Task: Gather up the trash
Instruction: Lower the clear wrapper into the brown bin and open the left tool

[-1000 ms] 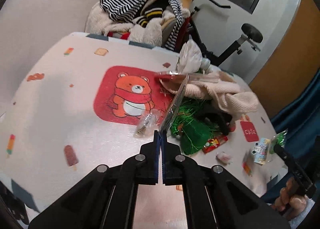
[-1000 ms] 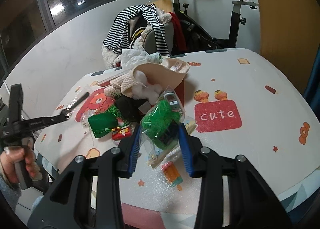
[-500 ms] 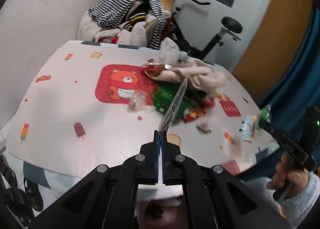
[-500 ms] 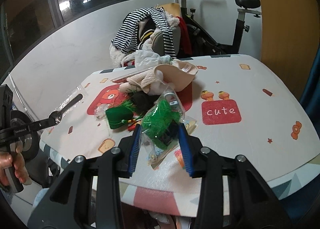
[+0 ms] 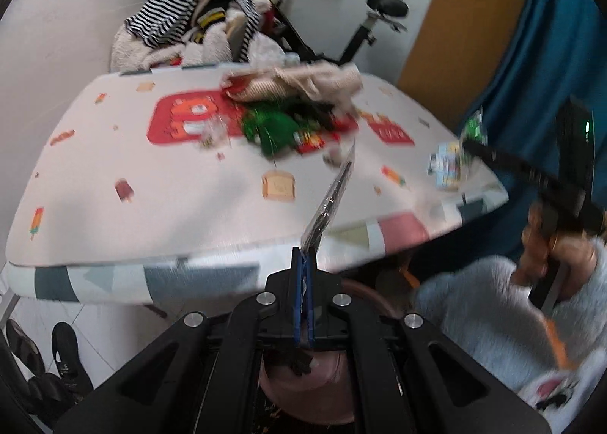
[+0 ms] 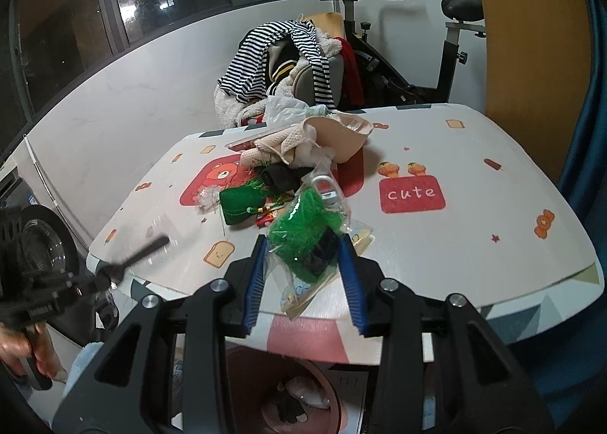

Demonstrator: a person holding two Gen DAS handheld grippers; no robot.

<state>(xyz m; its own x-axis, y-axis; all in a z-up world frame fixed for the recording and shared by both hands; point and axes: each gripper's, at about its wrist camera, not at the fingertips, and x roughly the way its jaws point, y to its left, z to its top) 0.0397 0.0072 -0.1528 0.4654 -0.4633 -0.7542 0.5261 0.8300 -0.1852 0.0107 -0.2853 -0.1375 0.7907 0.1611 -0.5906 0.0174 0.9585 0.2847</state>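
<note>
Both loads are off the bench (image 5: 159, 214) now: left claw (image 5: 303, 263) pinches a wrapper (image 5: 334, 191), right claw (image 6: 303, 263) clamps a green bag (image 6: 307, 229). Next I'd drop both into the pink bin (image 6: 303, 396) below the bench.

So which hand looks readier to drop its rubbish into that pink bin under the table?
Probably the left. The left gripper pinches a clear wrapper past the table edge, with the pink bin right below. The right gripper, holding a clear bag of green stuff, sits more over the tabletop.
</note>
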